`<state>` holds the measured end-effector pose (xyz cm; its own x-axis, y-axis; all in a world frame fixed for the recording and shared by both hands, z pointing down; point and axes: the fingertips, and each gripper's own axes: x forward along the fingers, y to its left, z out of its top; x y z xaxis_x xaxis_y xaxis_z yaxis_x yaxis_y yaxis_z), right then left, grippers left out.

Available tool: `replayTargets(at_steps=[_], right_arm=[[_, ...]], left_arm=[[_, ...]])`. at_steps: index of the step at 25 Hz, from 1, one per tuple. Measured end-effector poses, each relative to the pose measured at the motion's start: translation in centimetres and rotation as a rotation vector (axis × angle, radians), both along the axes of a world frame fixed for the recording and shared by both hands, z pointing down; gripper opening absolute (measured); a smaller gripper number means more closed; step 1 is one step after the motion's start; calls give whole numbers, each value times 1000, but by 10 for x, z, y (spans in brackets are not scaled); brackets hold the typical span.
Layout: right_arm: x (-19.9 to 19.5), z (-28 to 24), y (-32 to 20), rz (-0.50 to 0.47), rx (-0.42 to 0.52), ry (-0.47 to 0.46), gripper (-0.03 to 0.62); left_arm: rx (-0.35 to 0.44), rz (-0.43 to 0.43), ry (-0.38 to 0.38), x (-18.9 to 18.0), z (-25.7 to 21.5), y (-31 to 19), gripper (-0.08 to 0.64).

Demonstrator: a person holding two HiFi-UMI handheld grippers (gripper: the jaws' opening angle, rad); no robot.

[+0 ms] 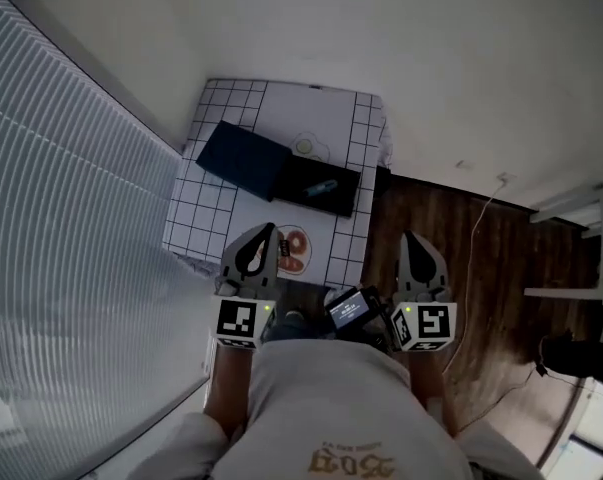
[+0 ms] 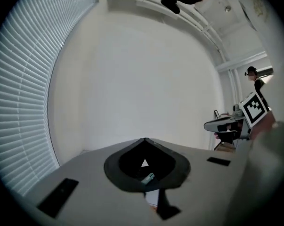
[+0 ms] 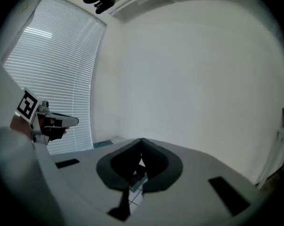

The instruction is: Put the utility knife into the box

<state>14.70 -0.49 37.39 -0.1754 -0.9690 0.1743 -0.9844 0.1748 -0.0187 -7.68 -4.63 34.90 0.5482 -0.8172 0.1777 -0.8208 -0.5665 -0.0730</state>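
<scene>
A white wall (image 1: 431, 58) and a broad run of pale blinds (image 1: 71, 168) fill most of the head view, with dark wooden floor (image 1: 481, 258) to the right. Against the wall stands the worktop (image 1: 221, 208), covered in a white cloth with a black grid.

On it, a dark blue panel (image 1: 243, 158) lies flat and tilted. Its right edge touches the black box (image 1: 296, 173), which is open at the top. A pale round object (image 1: 304, 148) sits just behind the box. Nearer the person is a round piece with orange marks (image 1: 295, 251), partly hidden by the left tongs.

The left tongs (image 1: 268, 228) hang over the near edge of the worktop. Their jaws are clenched to a point with nothing between them, as the left gripper view (image 2: 145, 140) shows. The right tongs (image 1: 412, 236) hang over the floor beside the worktop, well apart from the box. They too are pressed together at the tip and empty (image 3: 142, 140). Each carries a marker cube, left (image 1: 243, 320) and right (image 1: 428, 325).

The utility knife (image 1: 323, 186), small and pale blue, lies inside the black box. It also shows as a teal sliver through the gap below the left jaws (image 2: 148, 177).
</scene>
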Motion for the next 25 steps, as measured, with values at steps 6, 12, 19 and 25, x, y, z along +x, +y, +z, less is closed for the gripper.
replayTargets(at_steps=[6,12,19,25], right_arm=[[-30,-24,26,53,48,17,8],[-78,-31,59,33,66,21,8],[-115,-30,93,39,77,37,8],[-126,-37,104,39,97,41,8]], left_arm=[[66,-28,23,-41,-22,24,8],[80,-38,60,-79,-26,59,8],[79,-6,69,-103,-25,91,8],[98,21,56,-107,-23,100,8]])
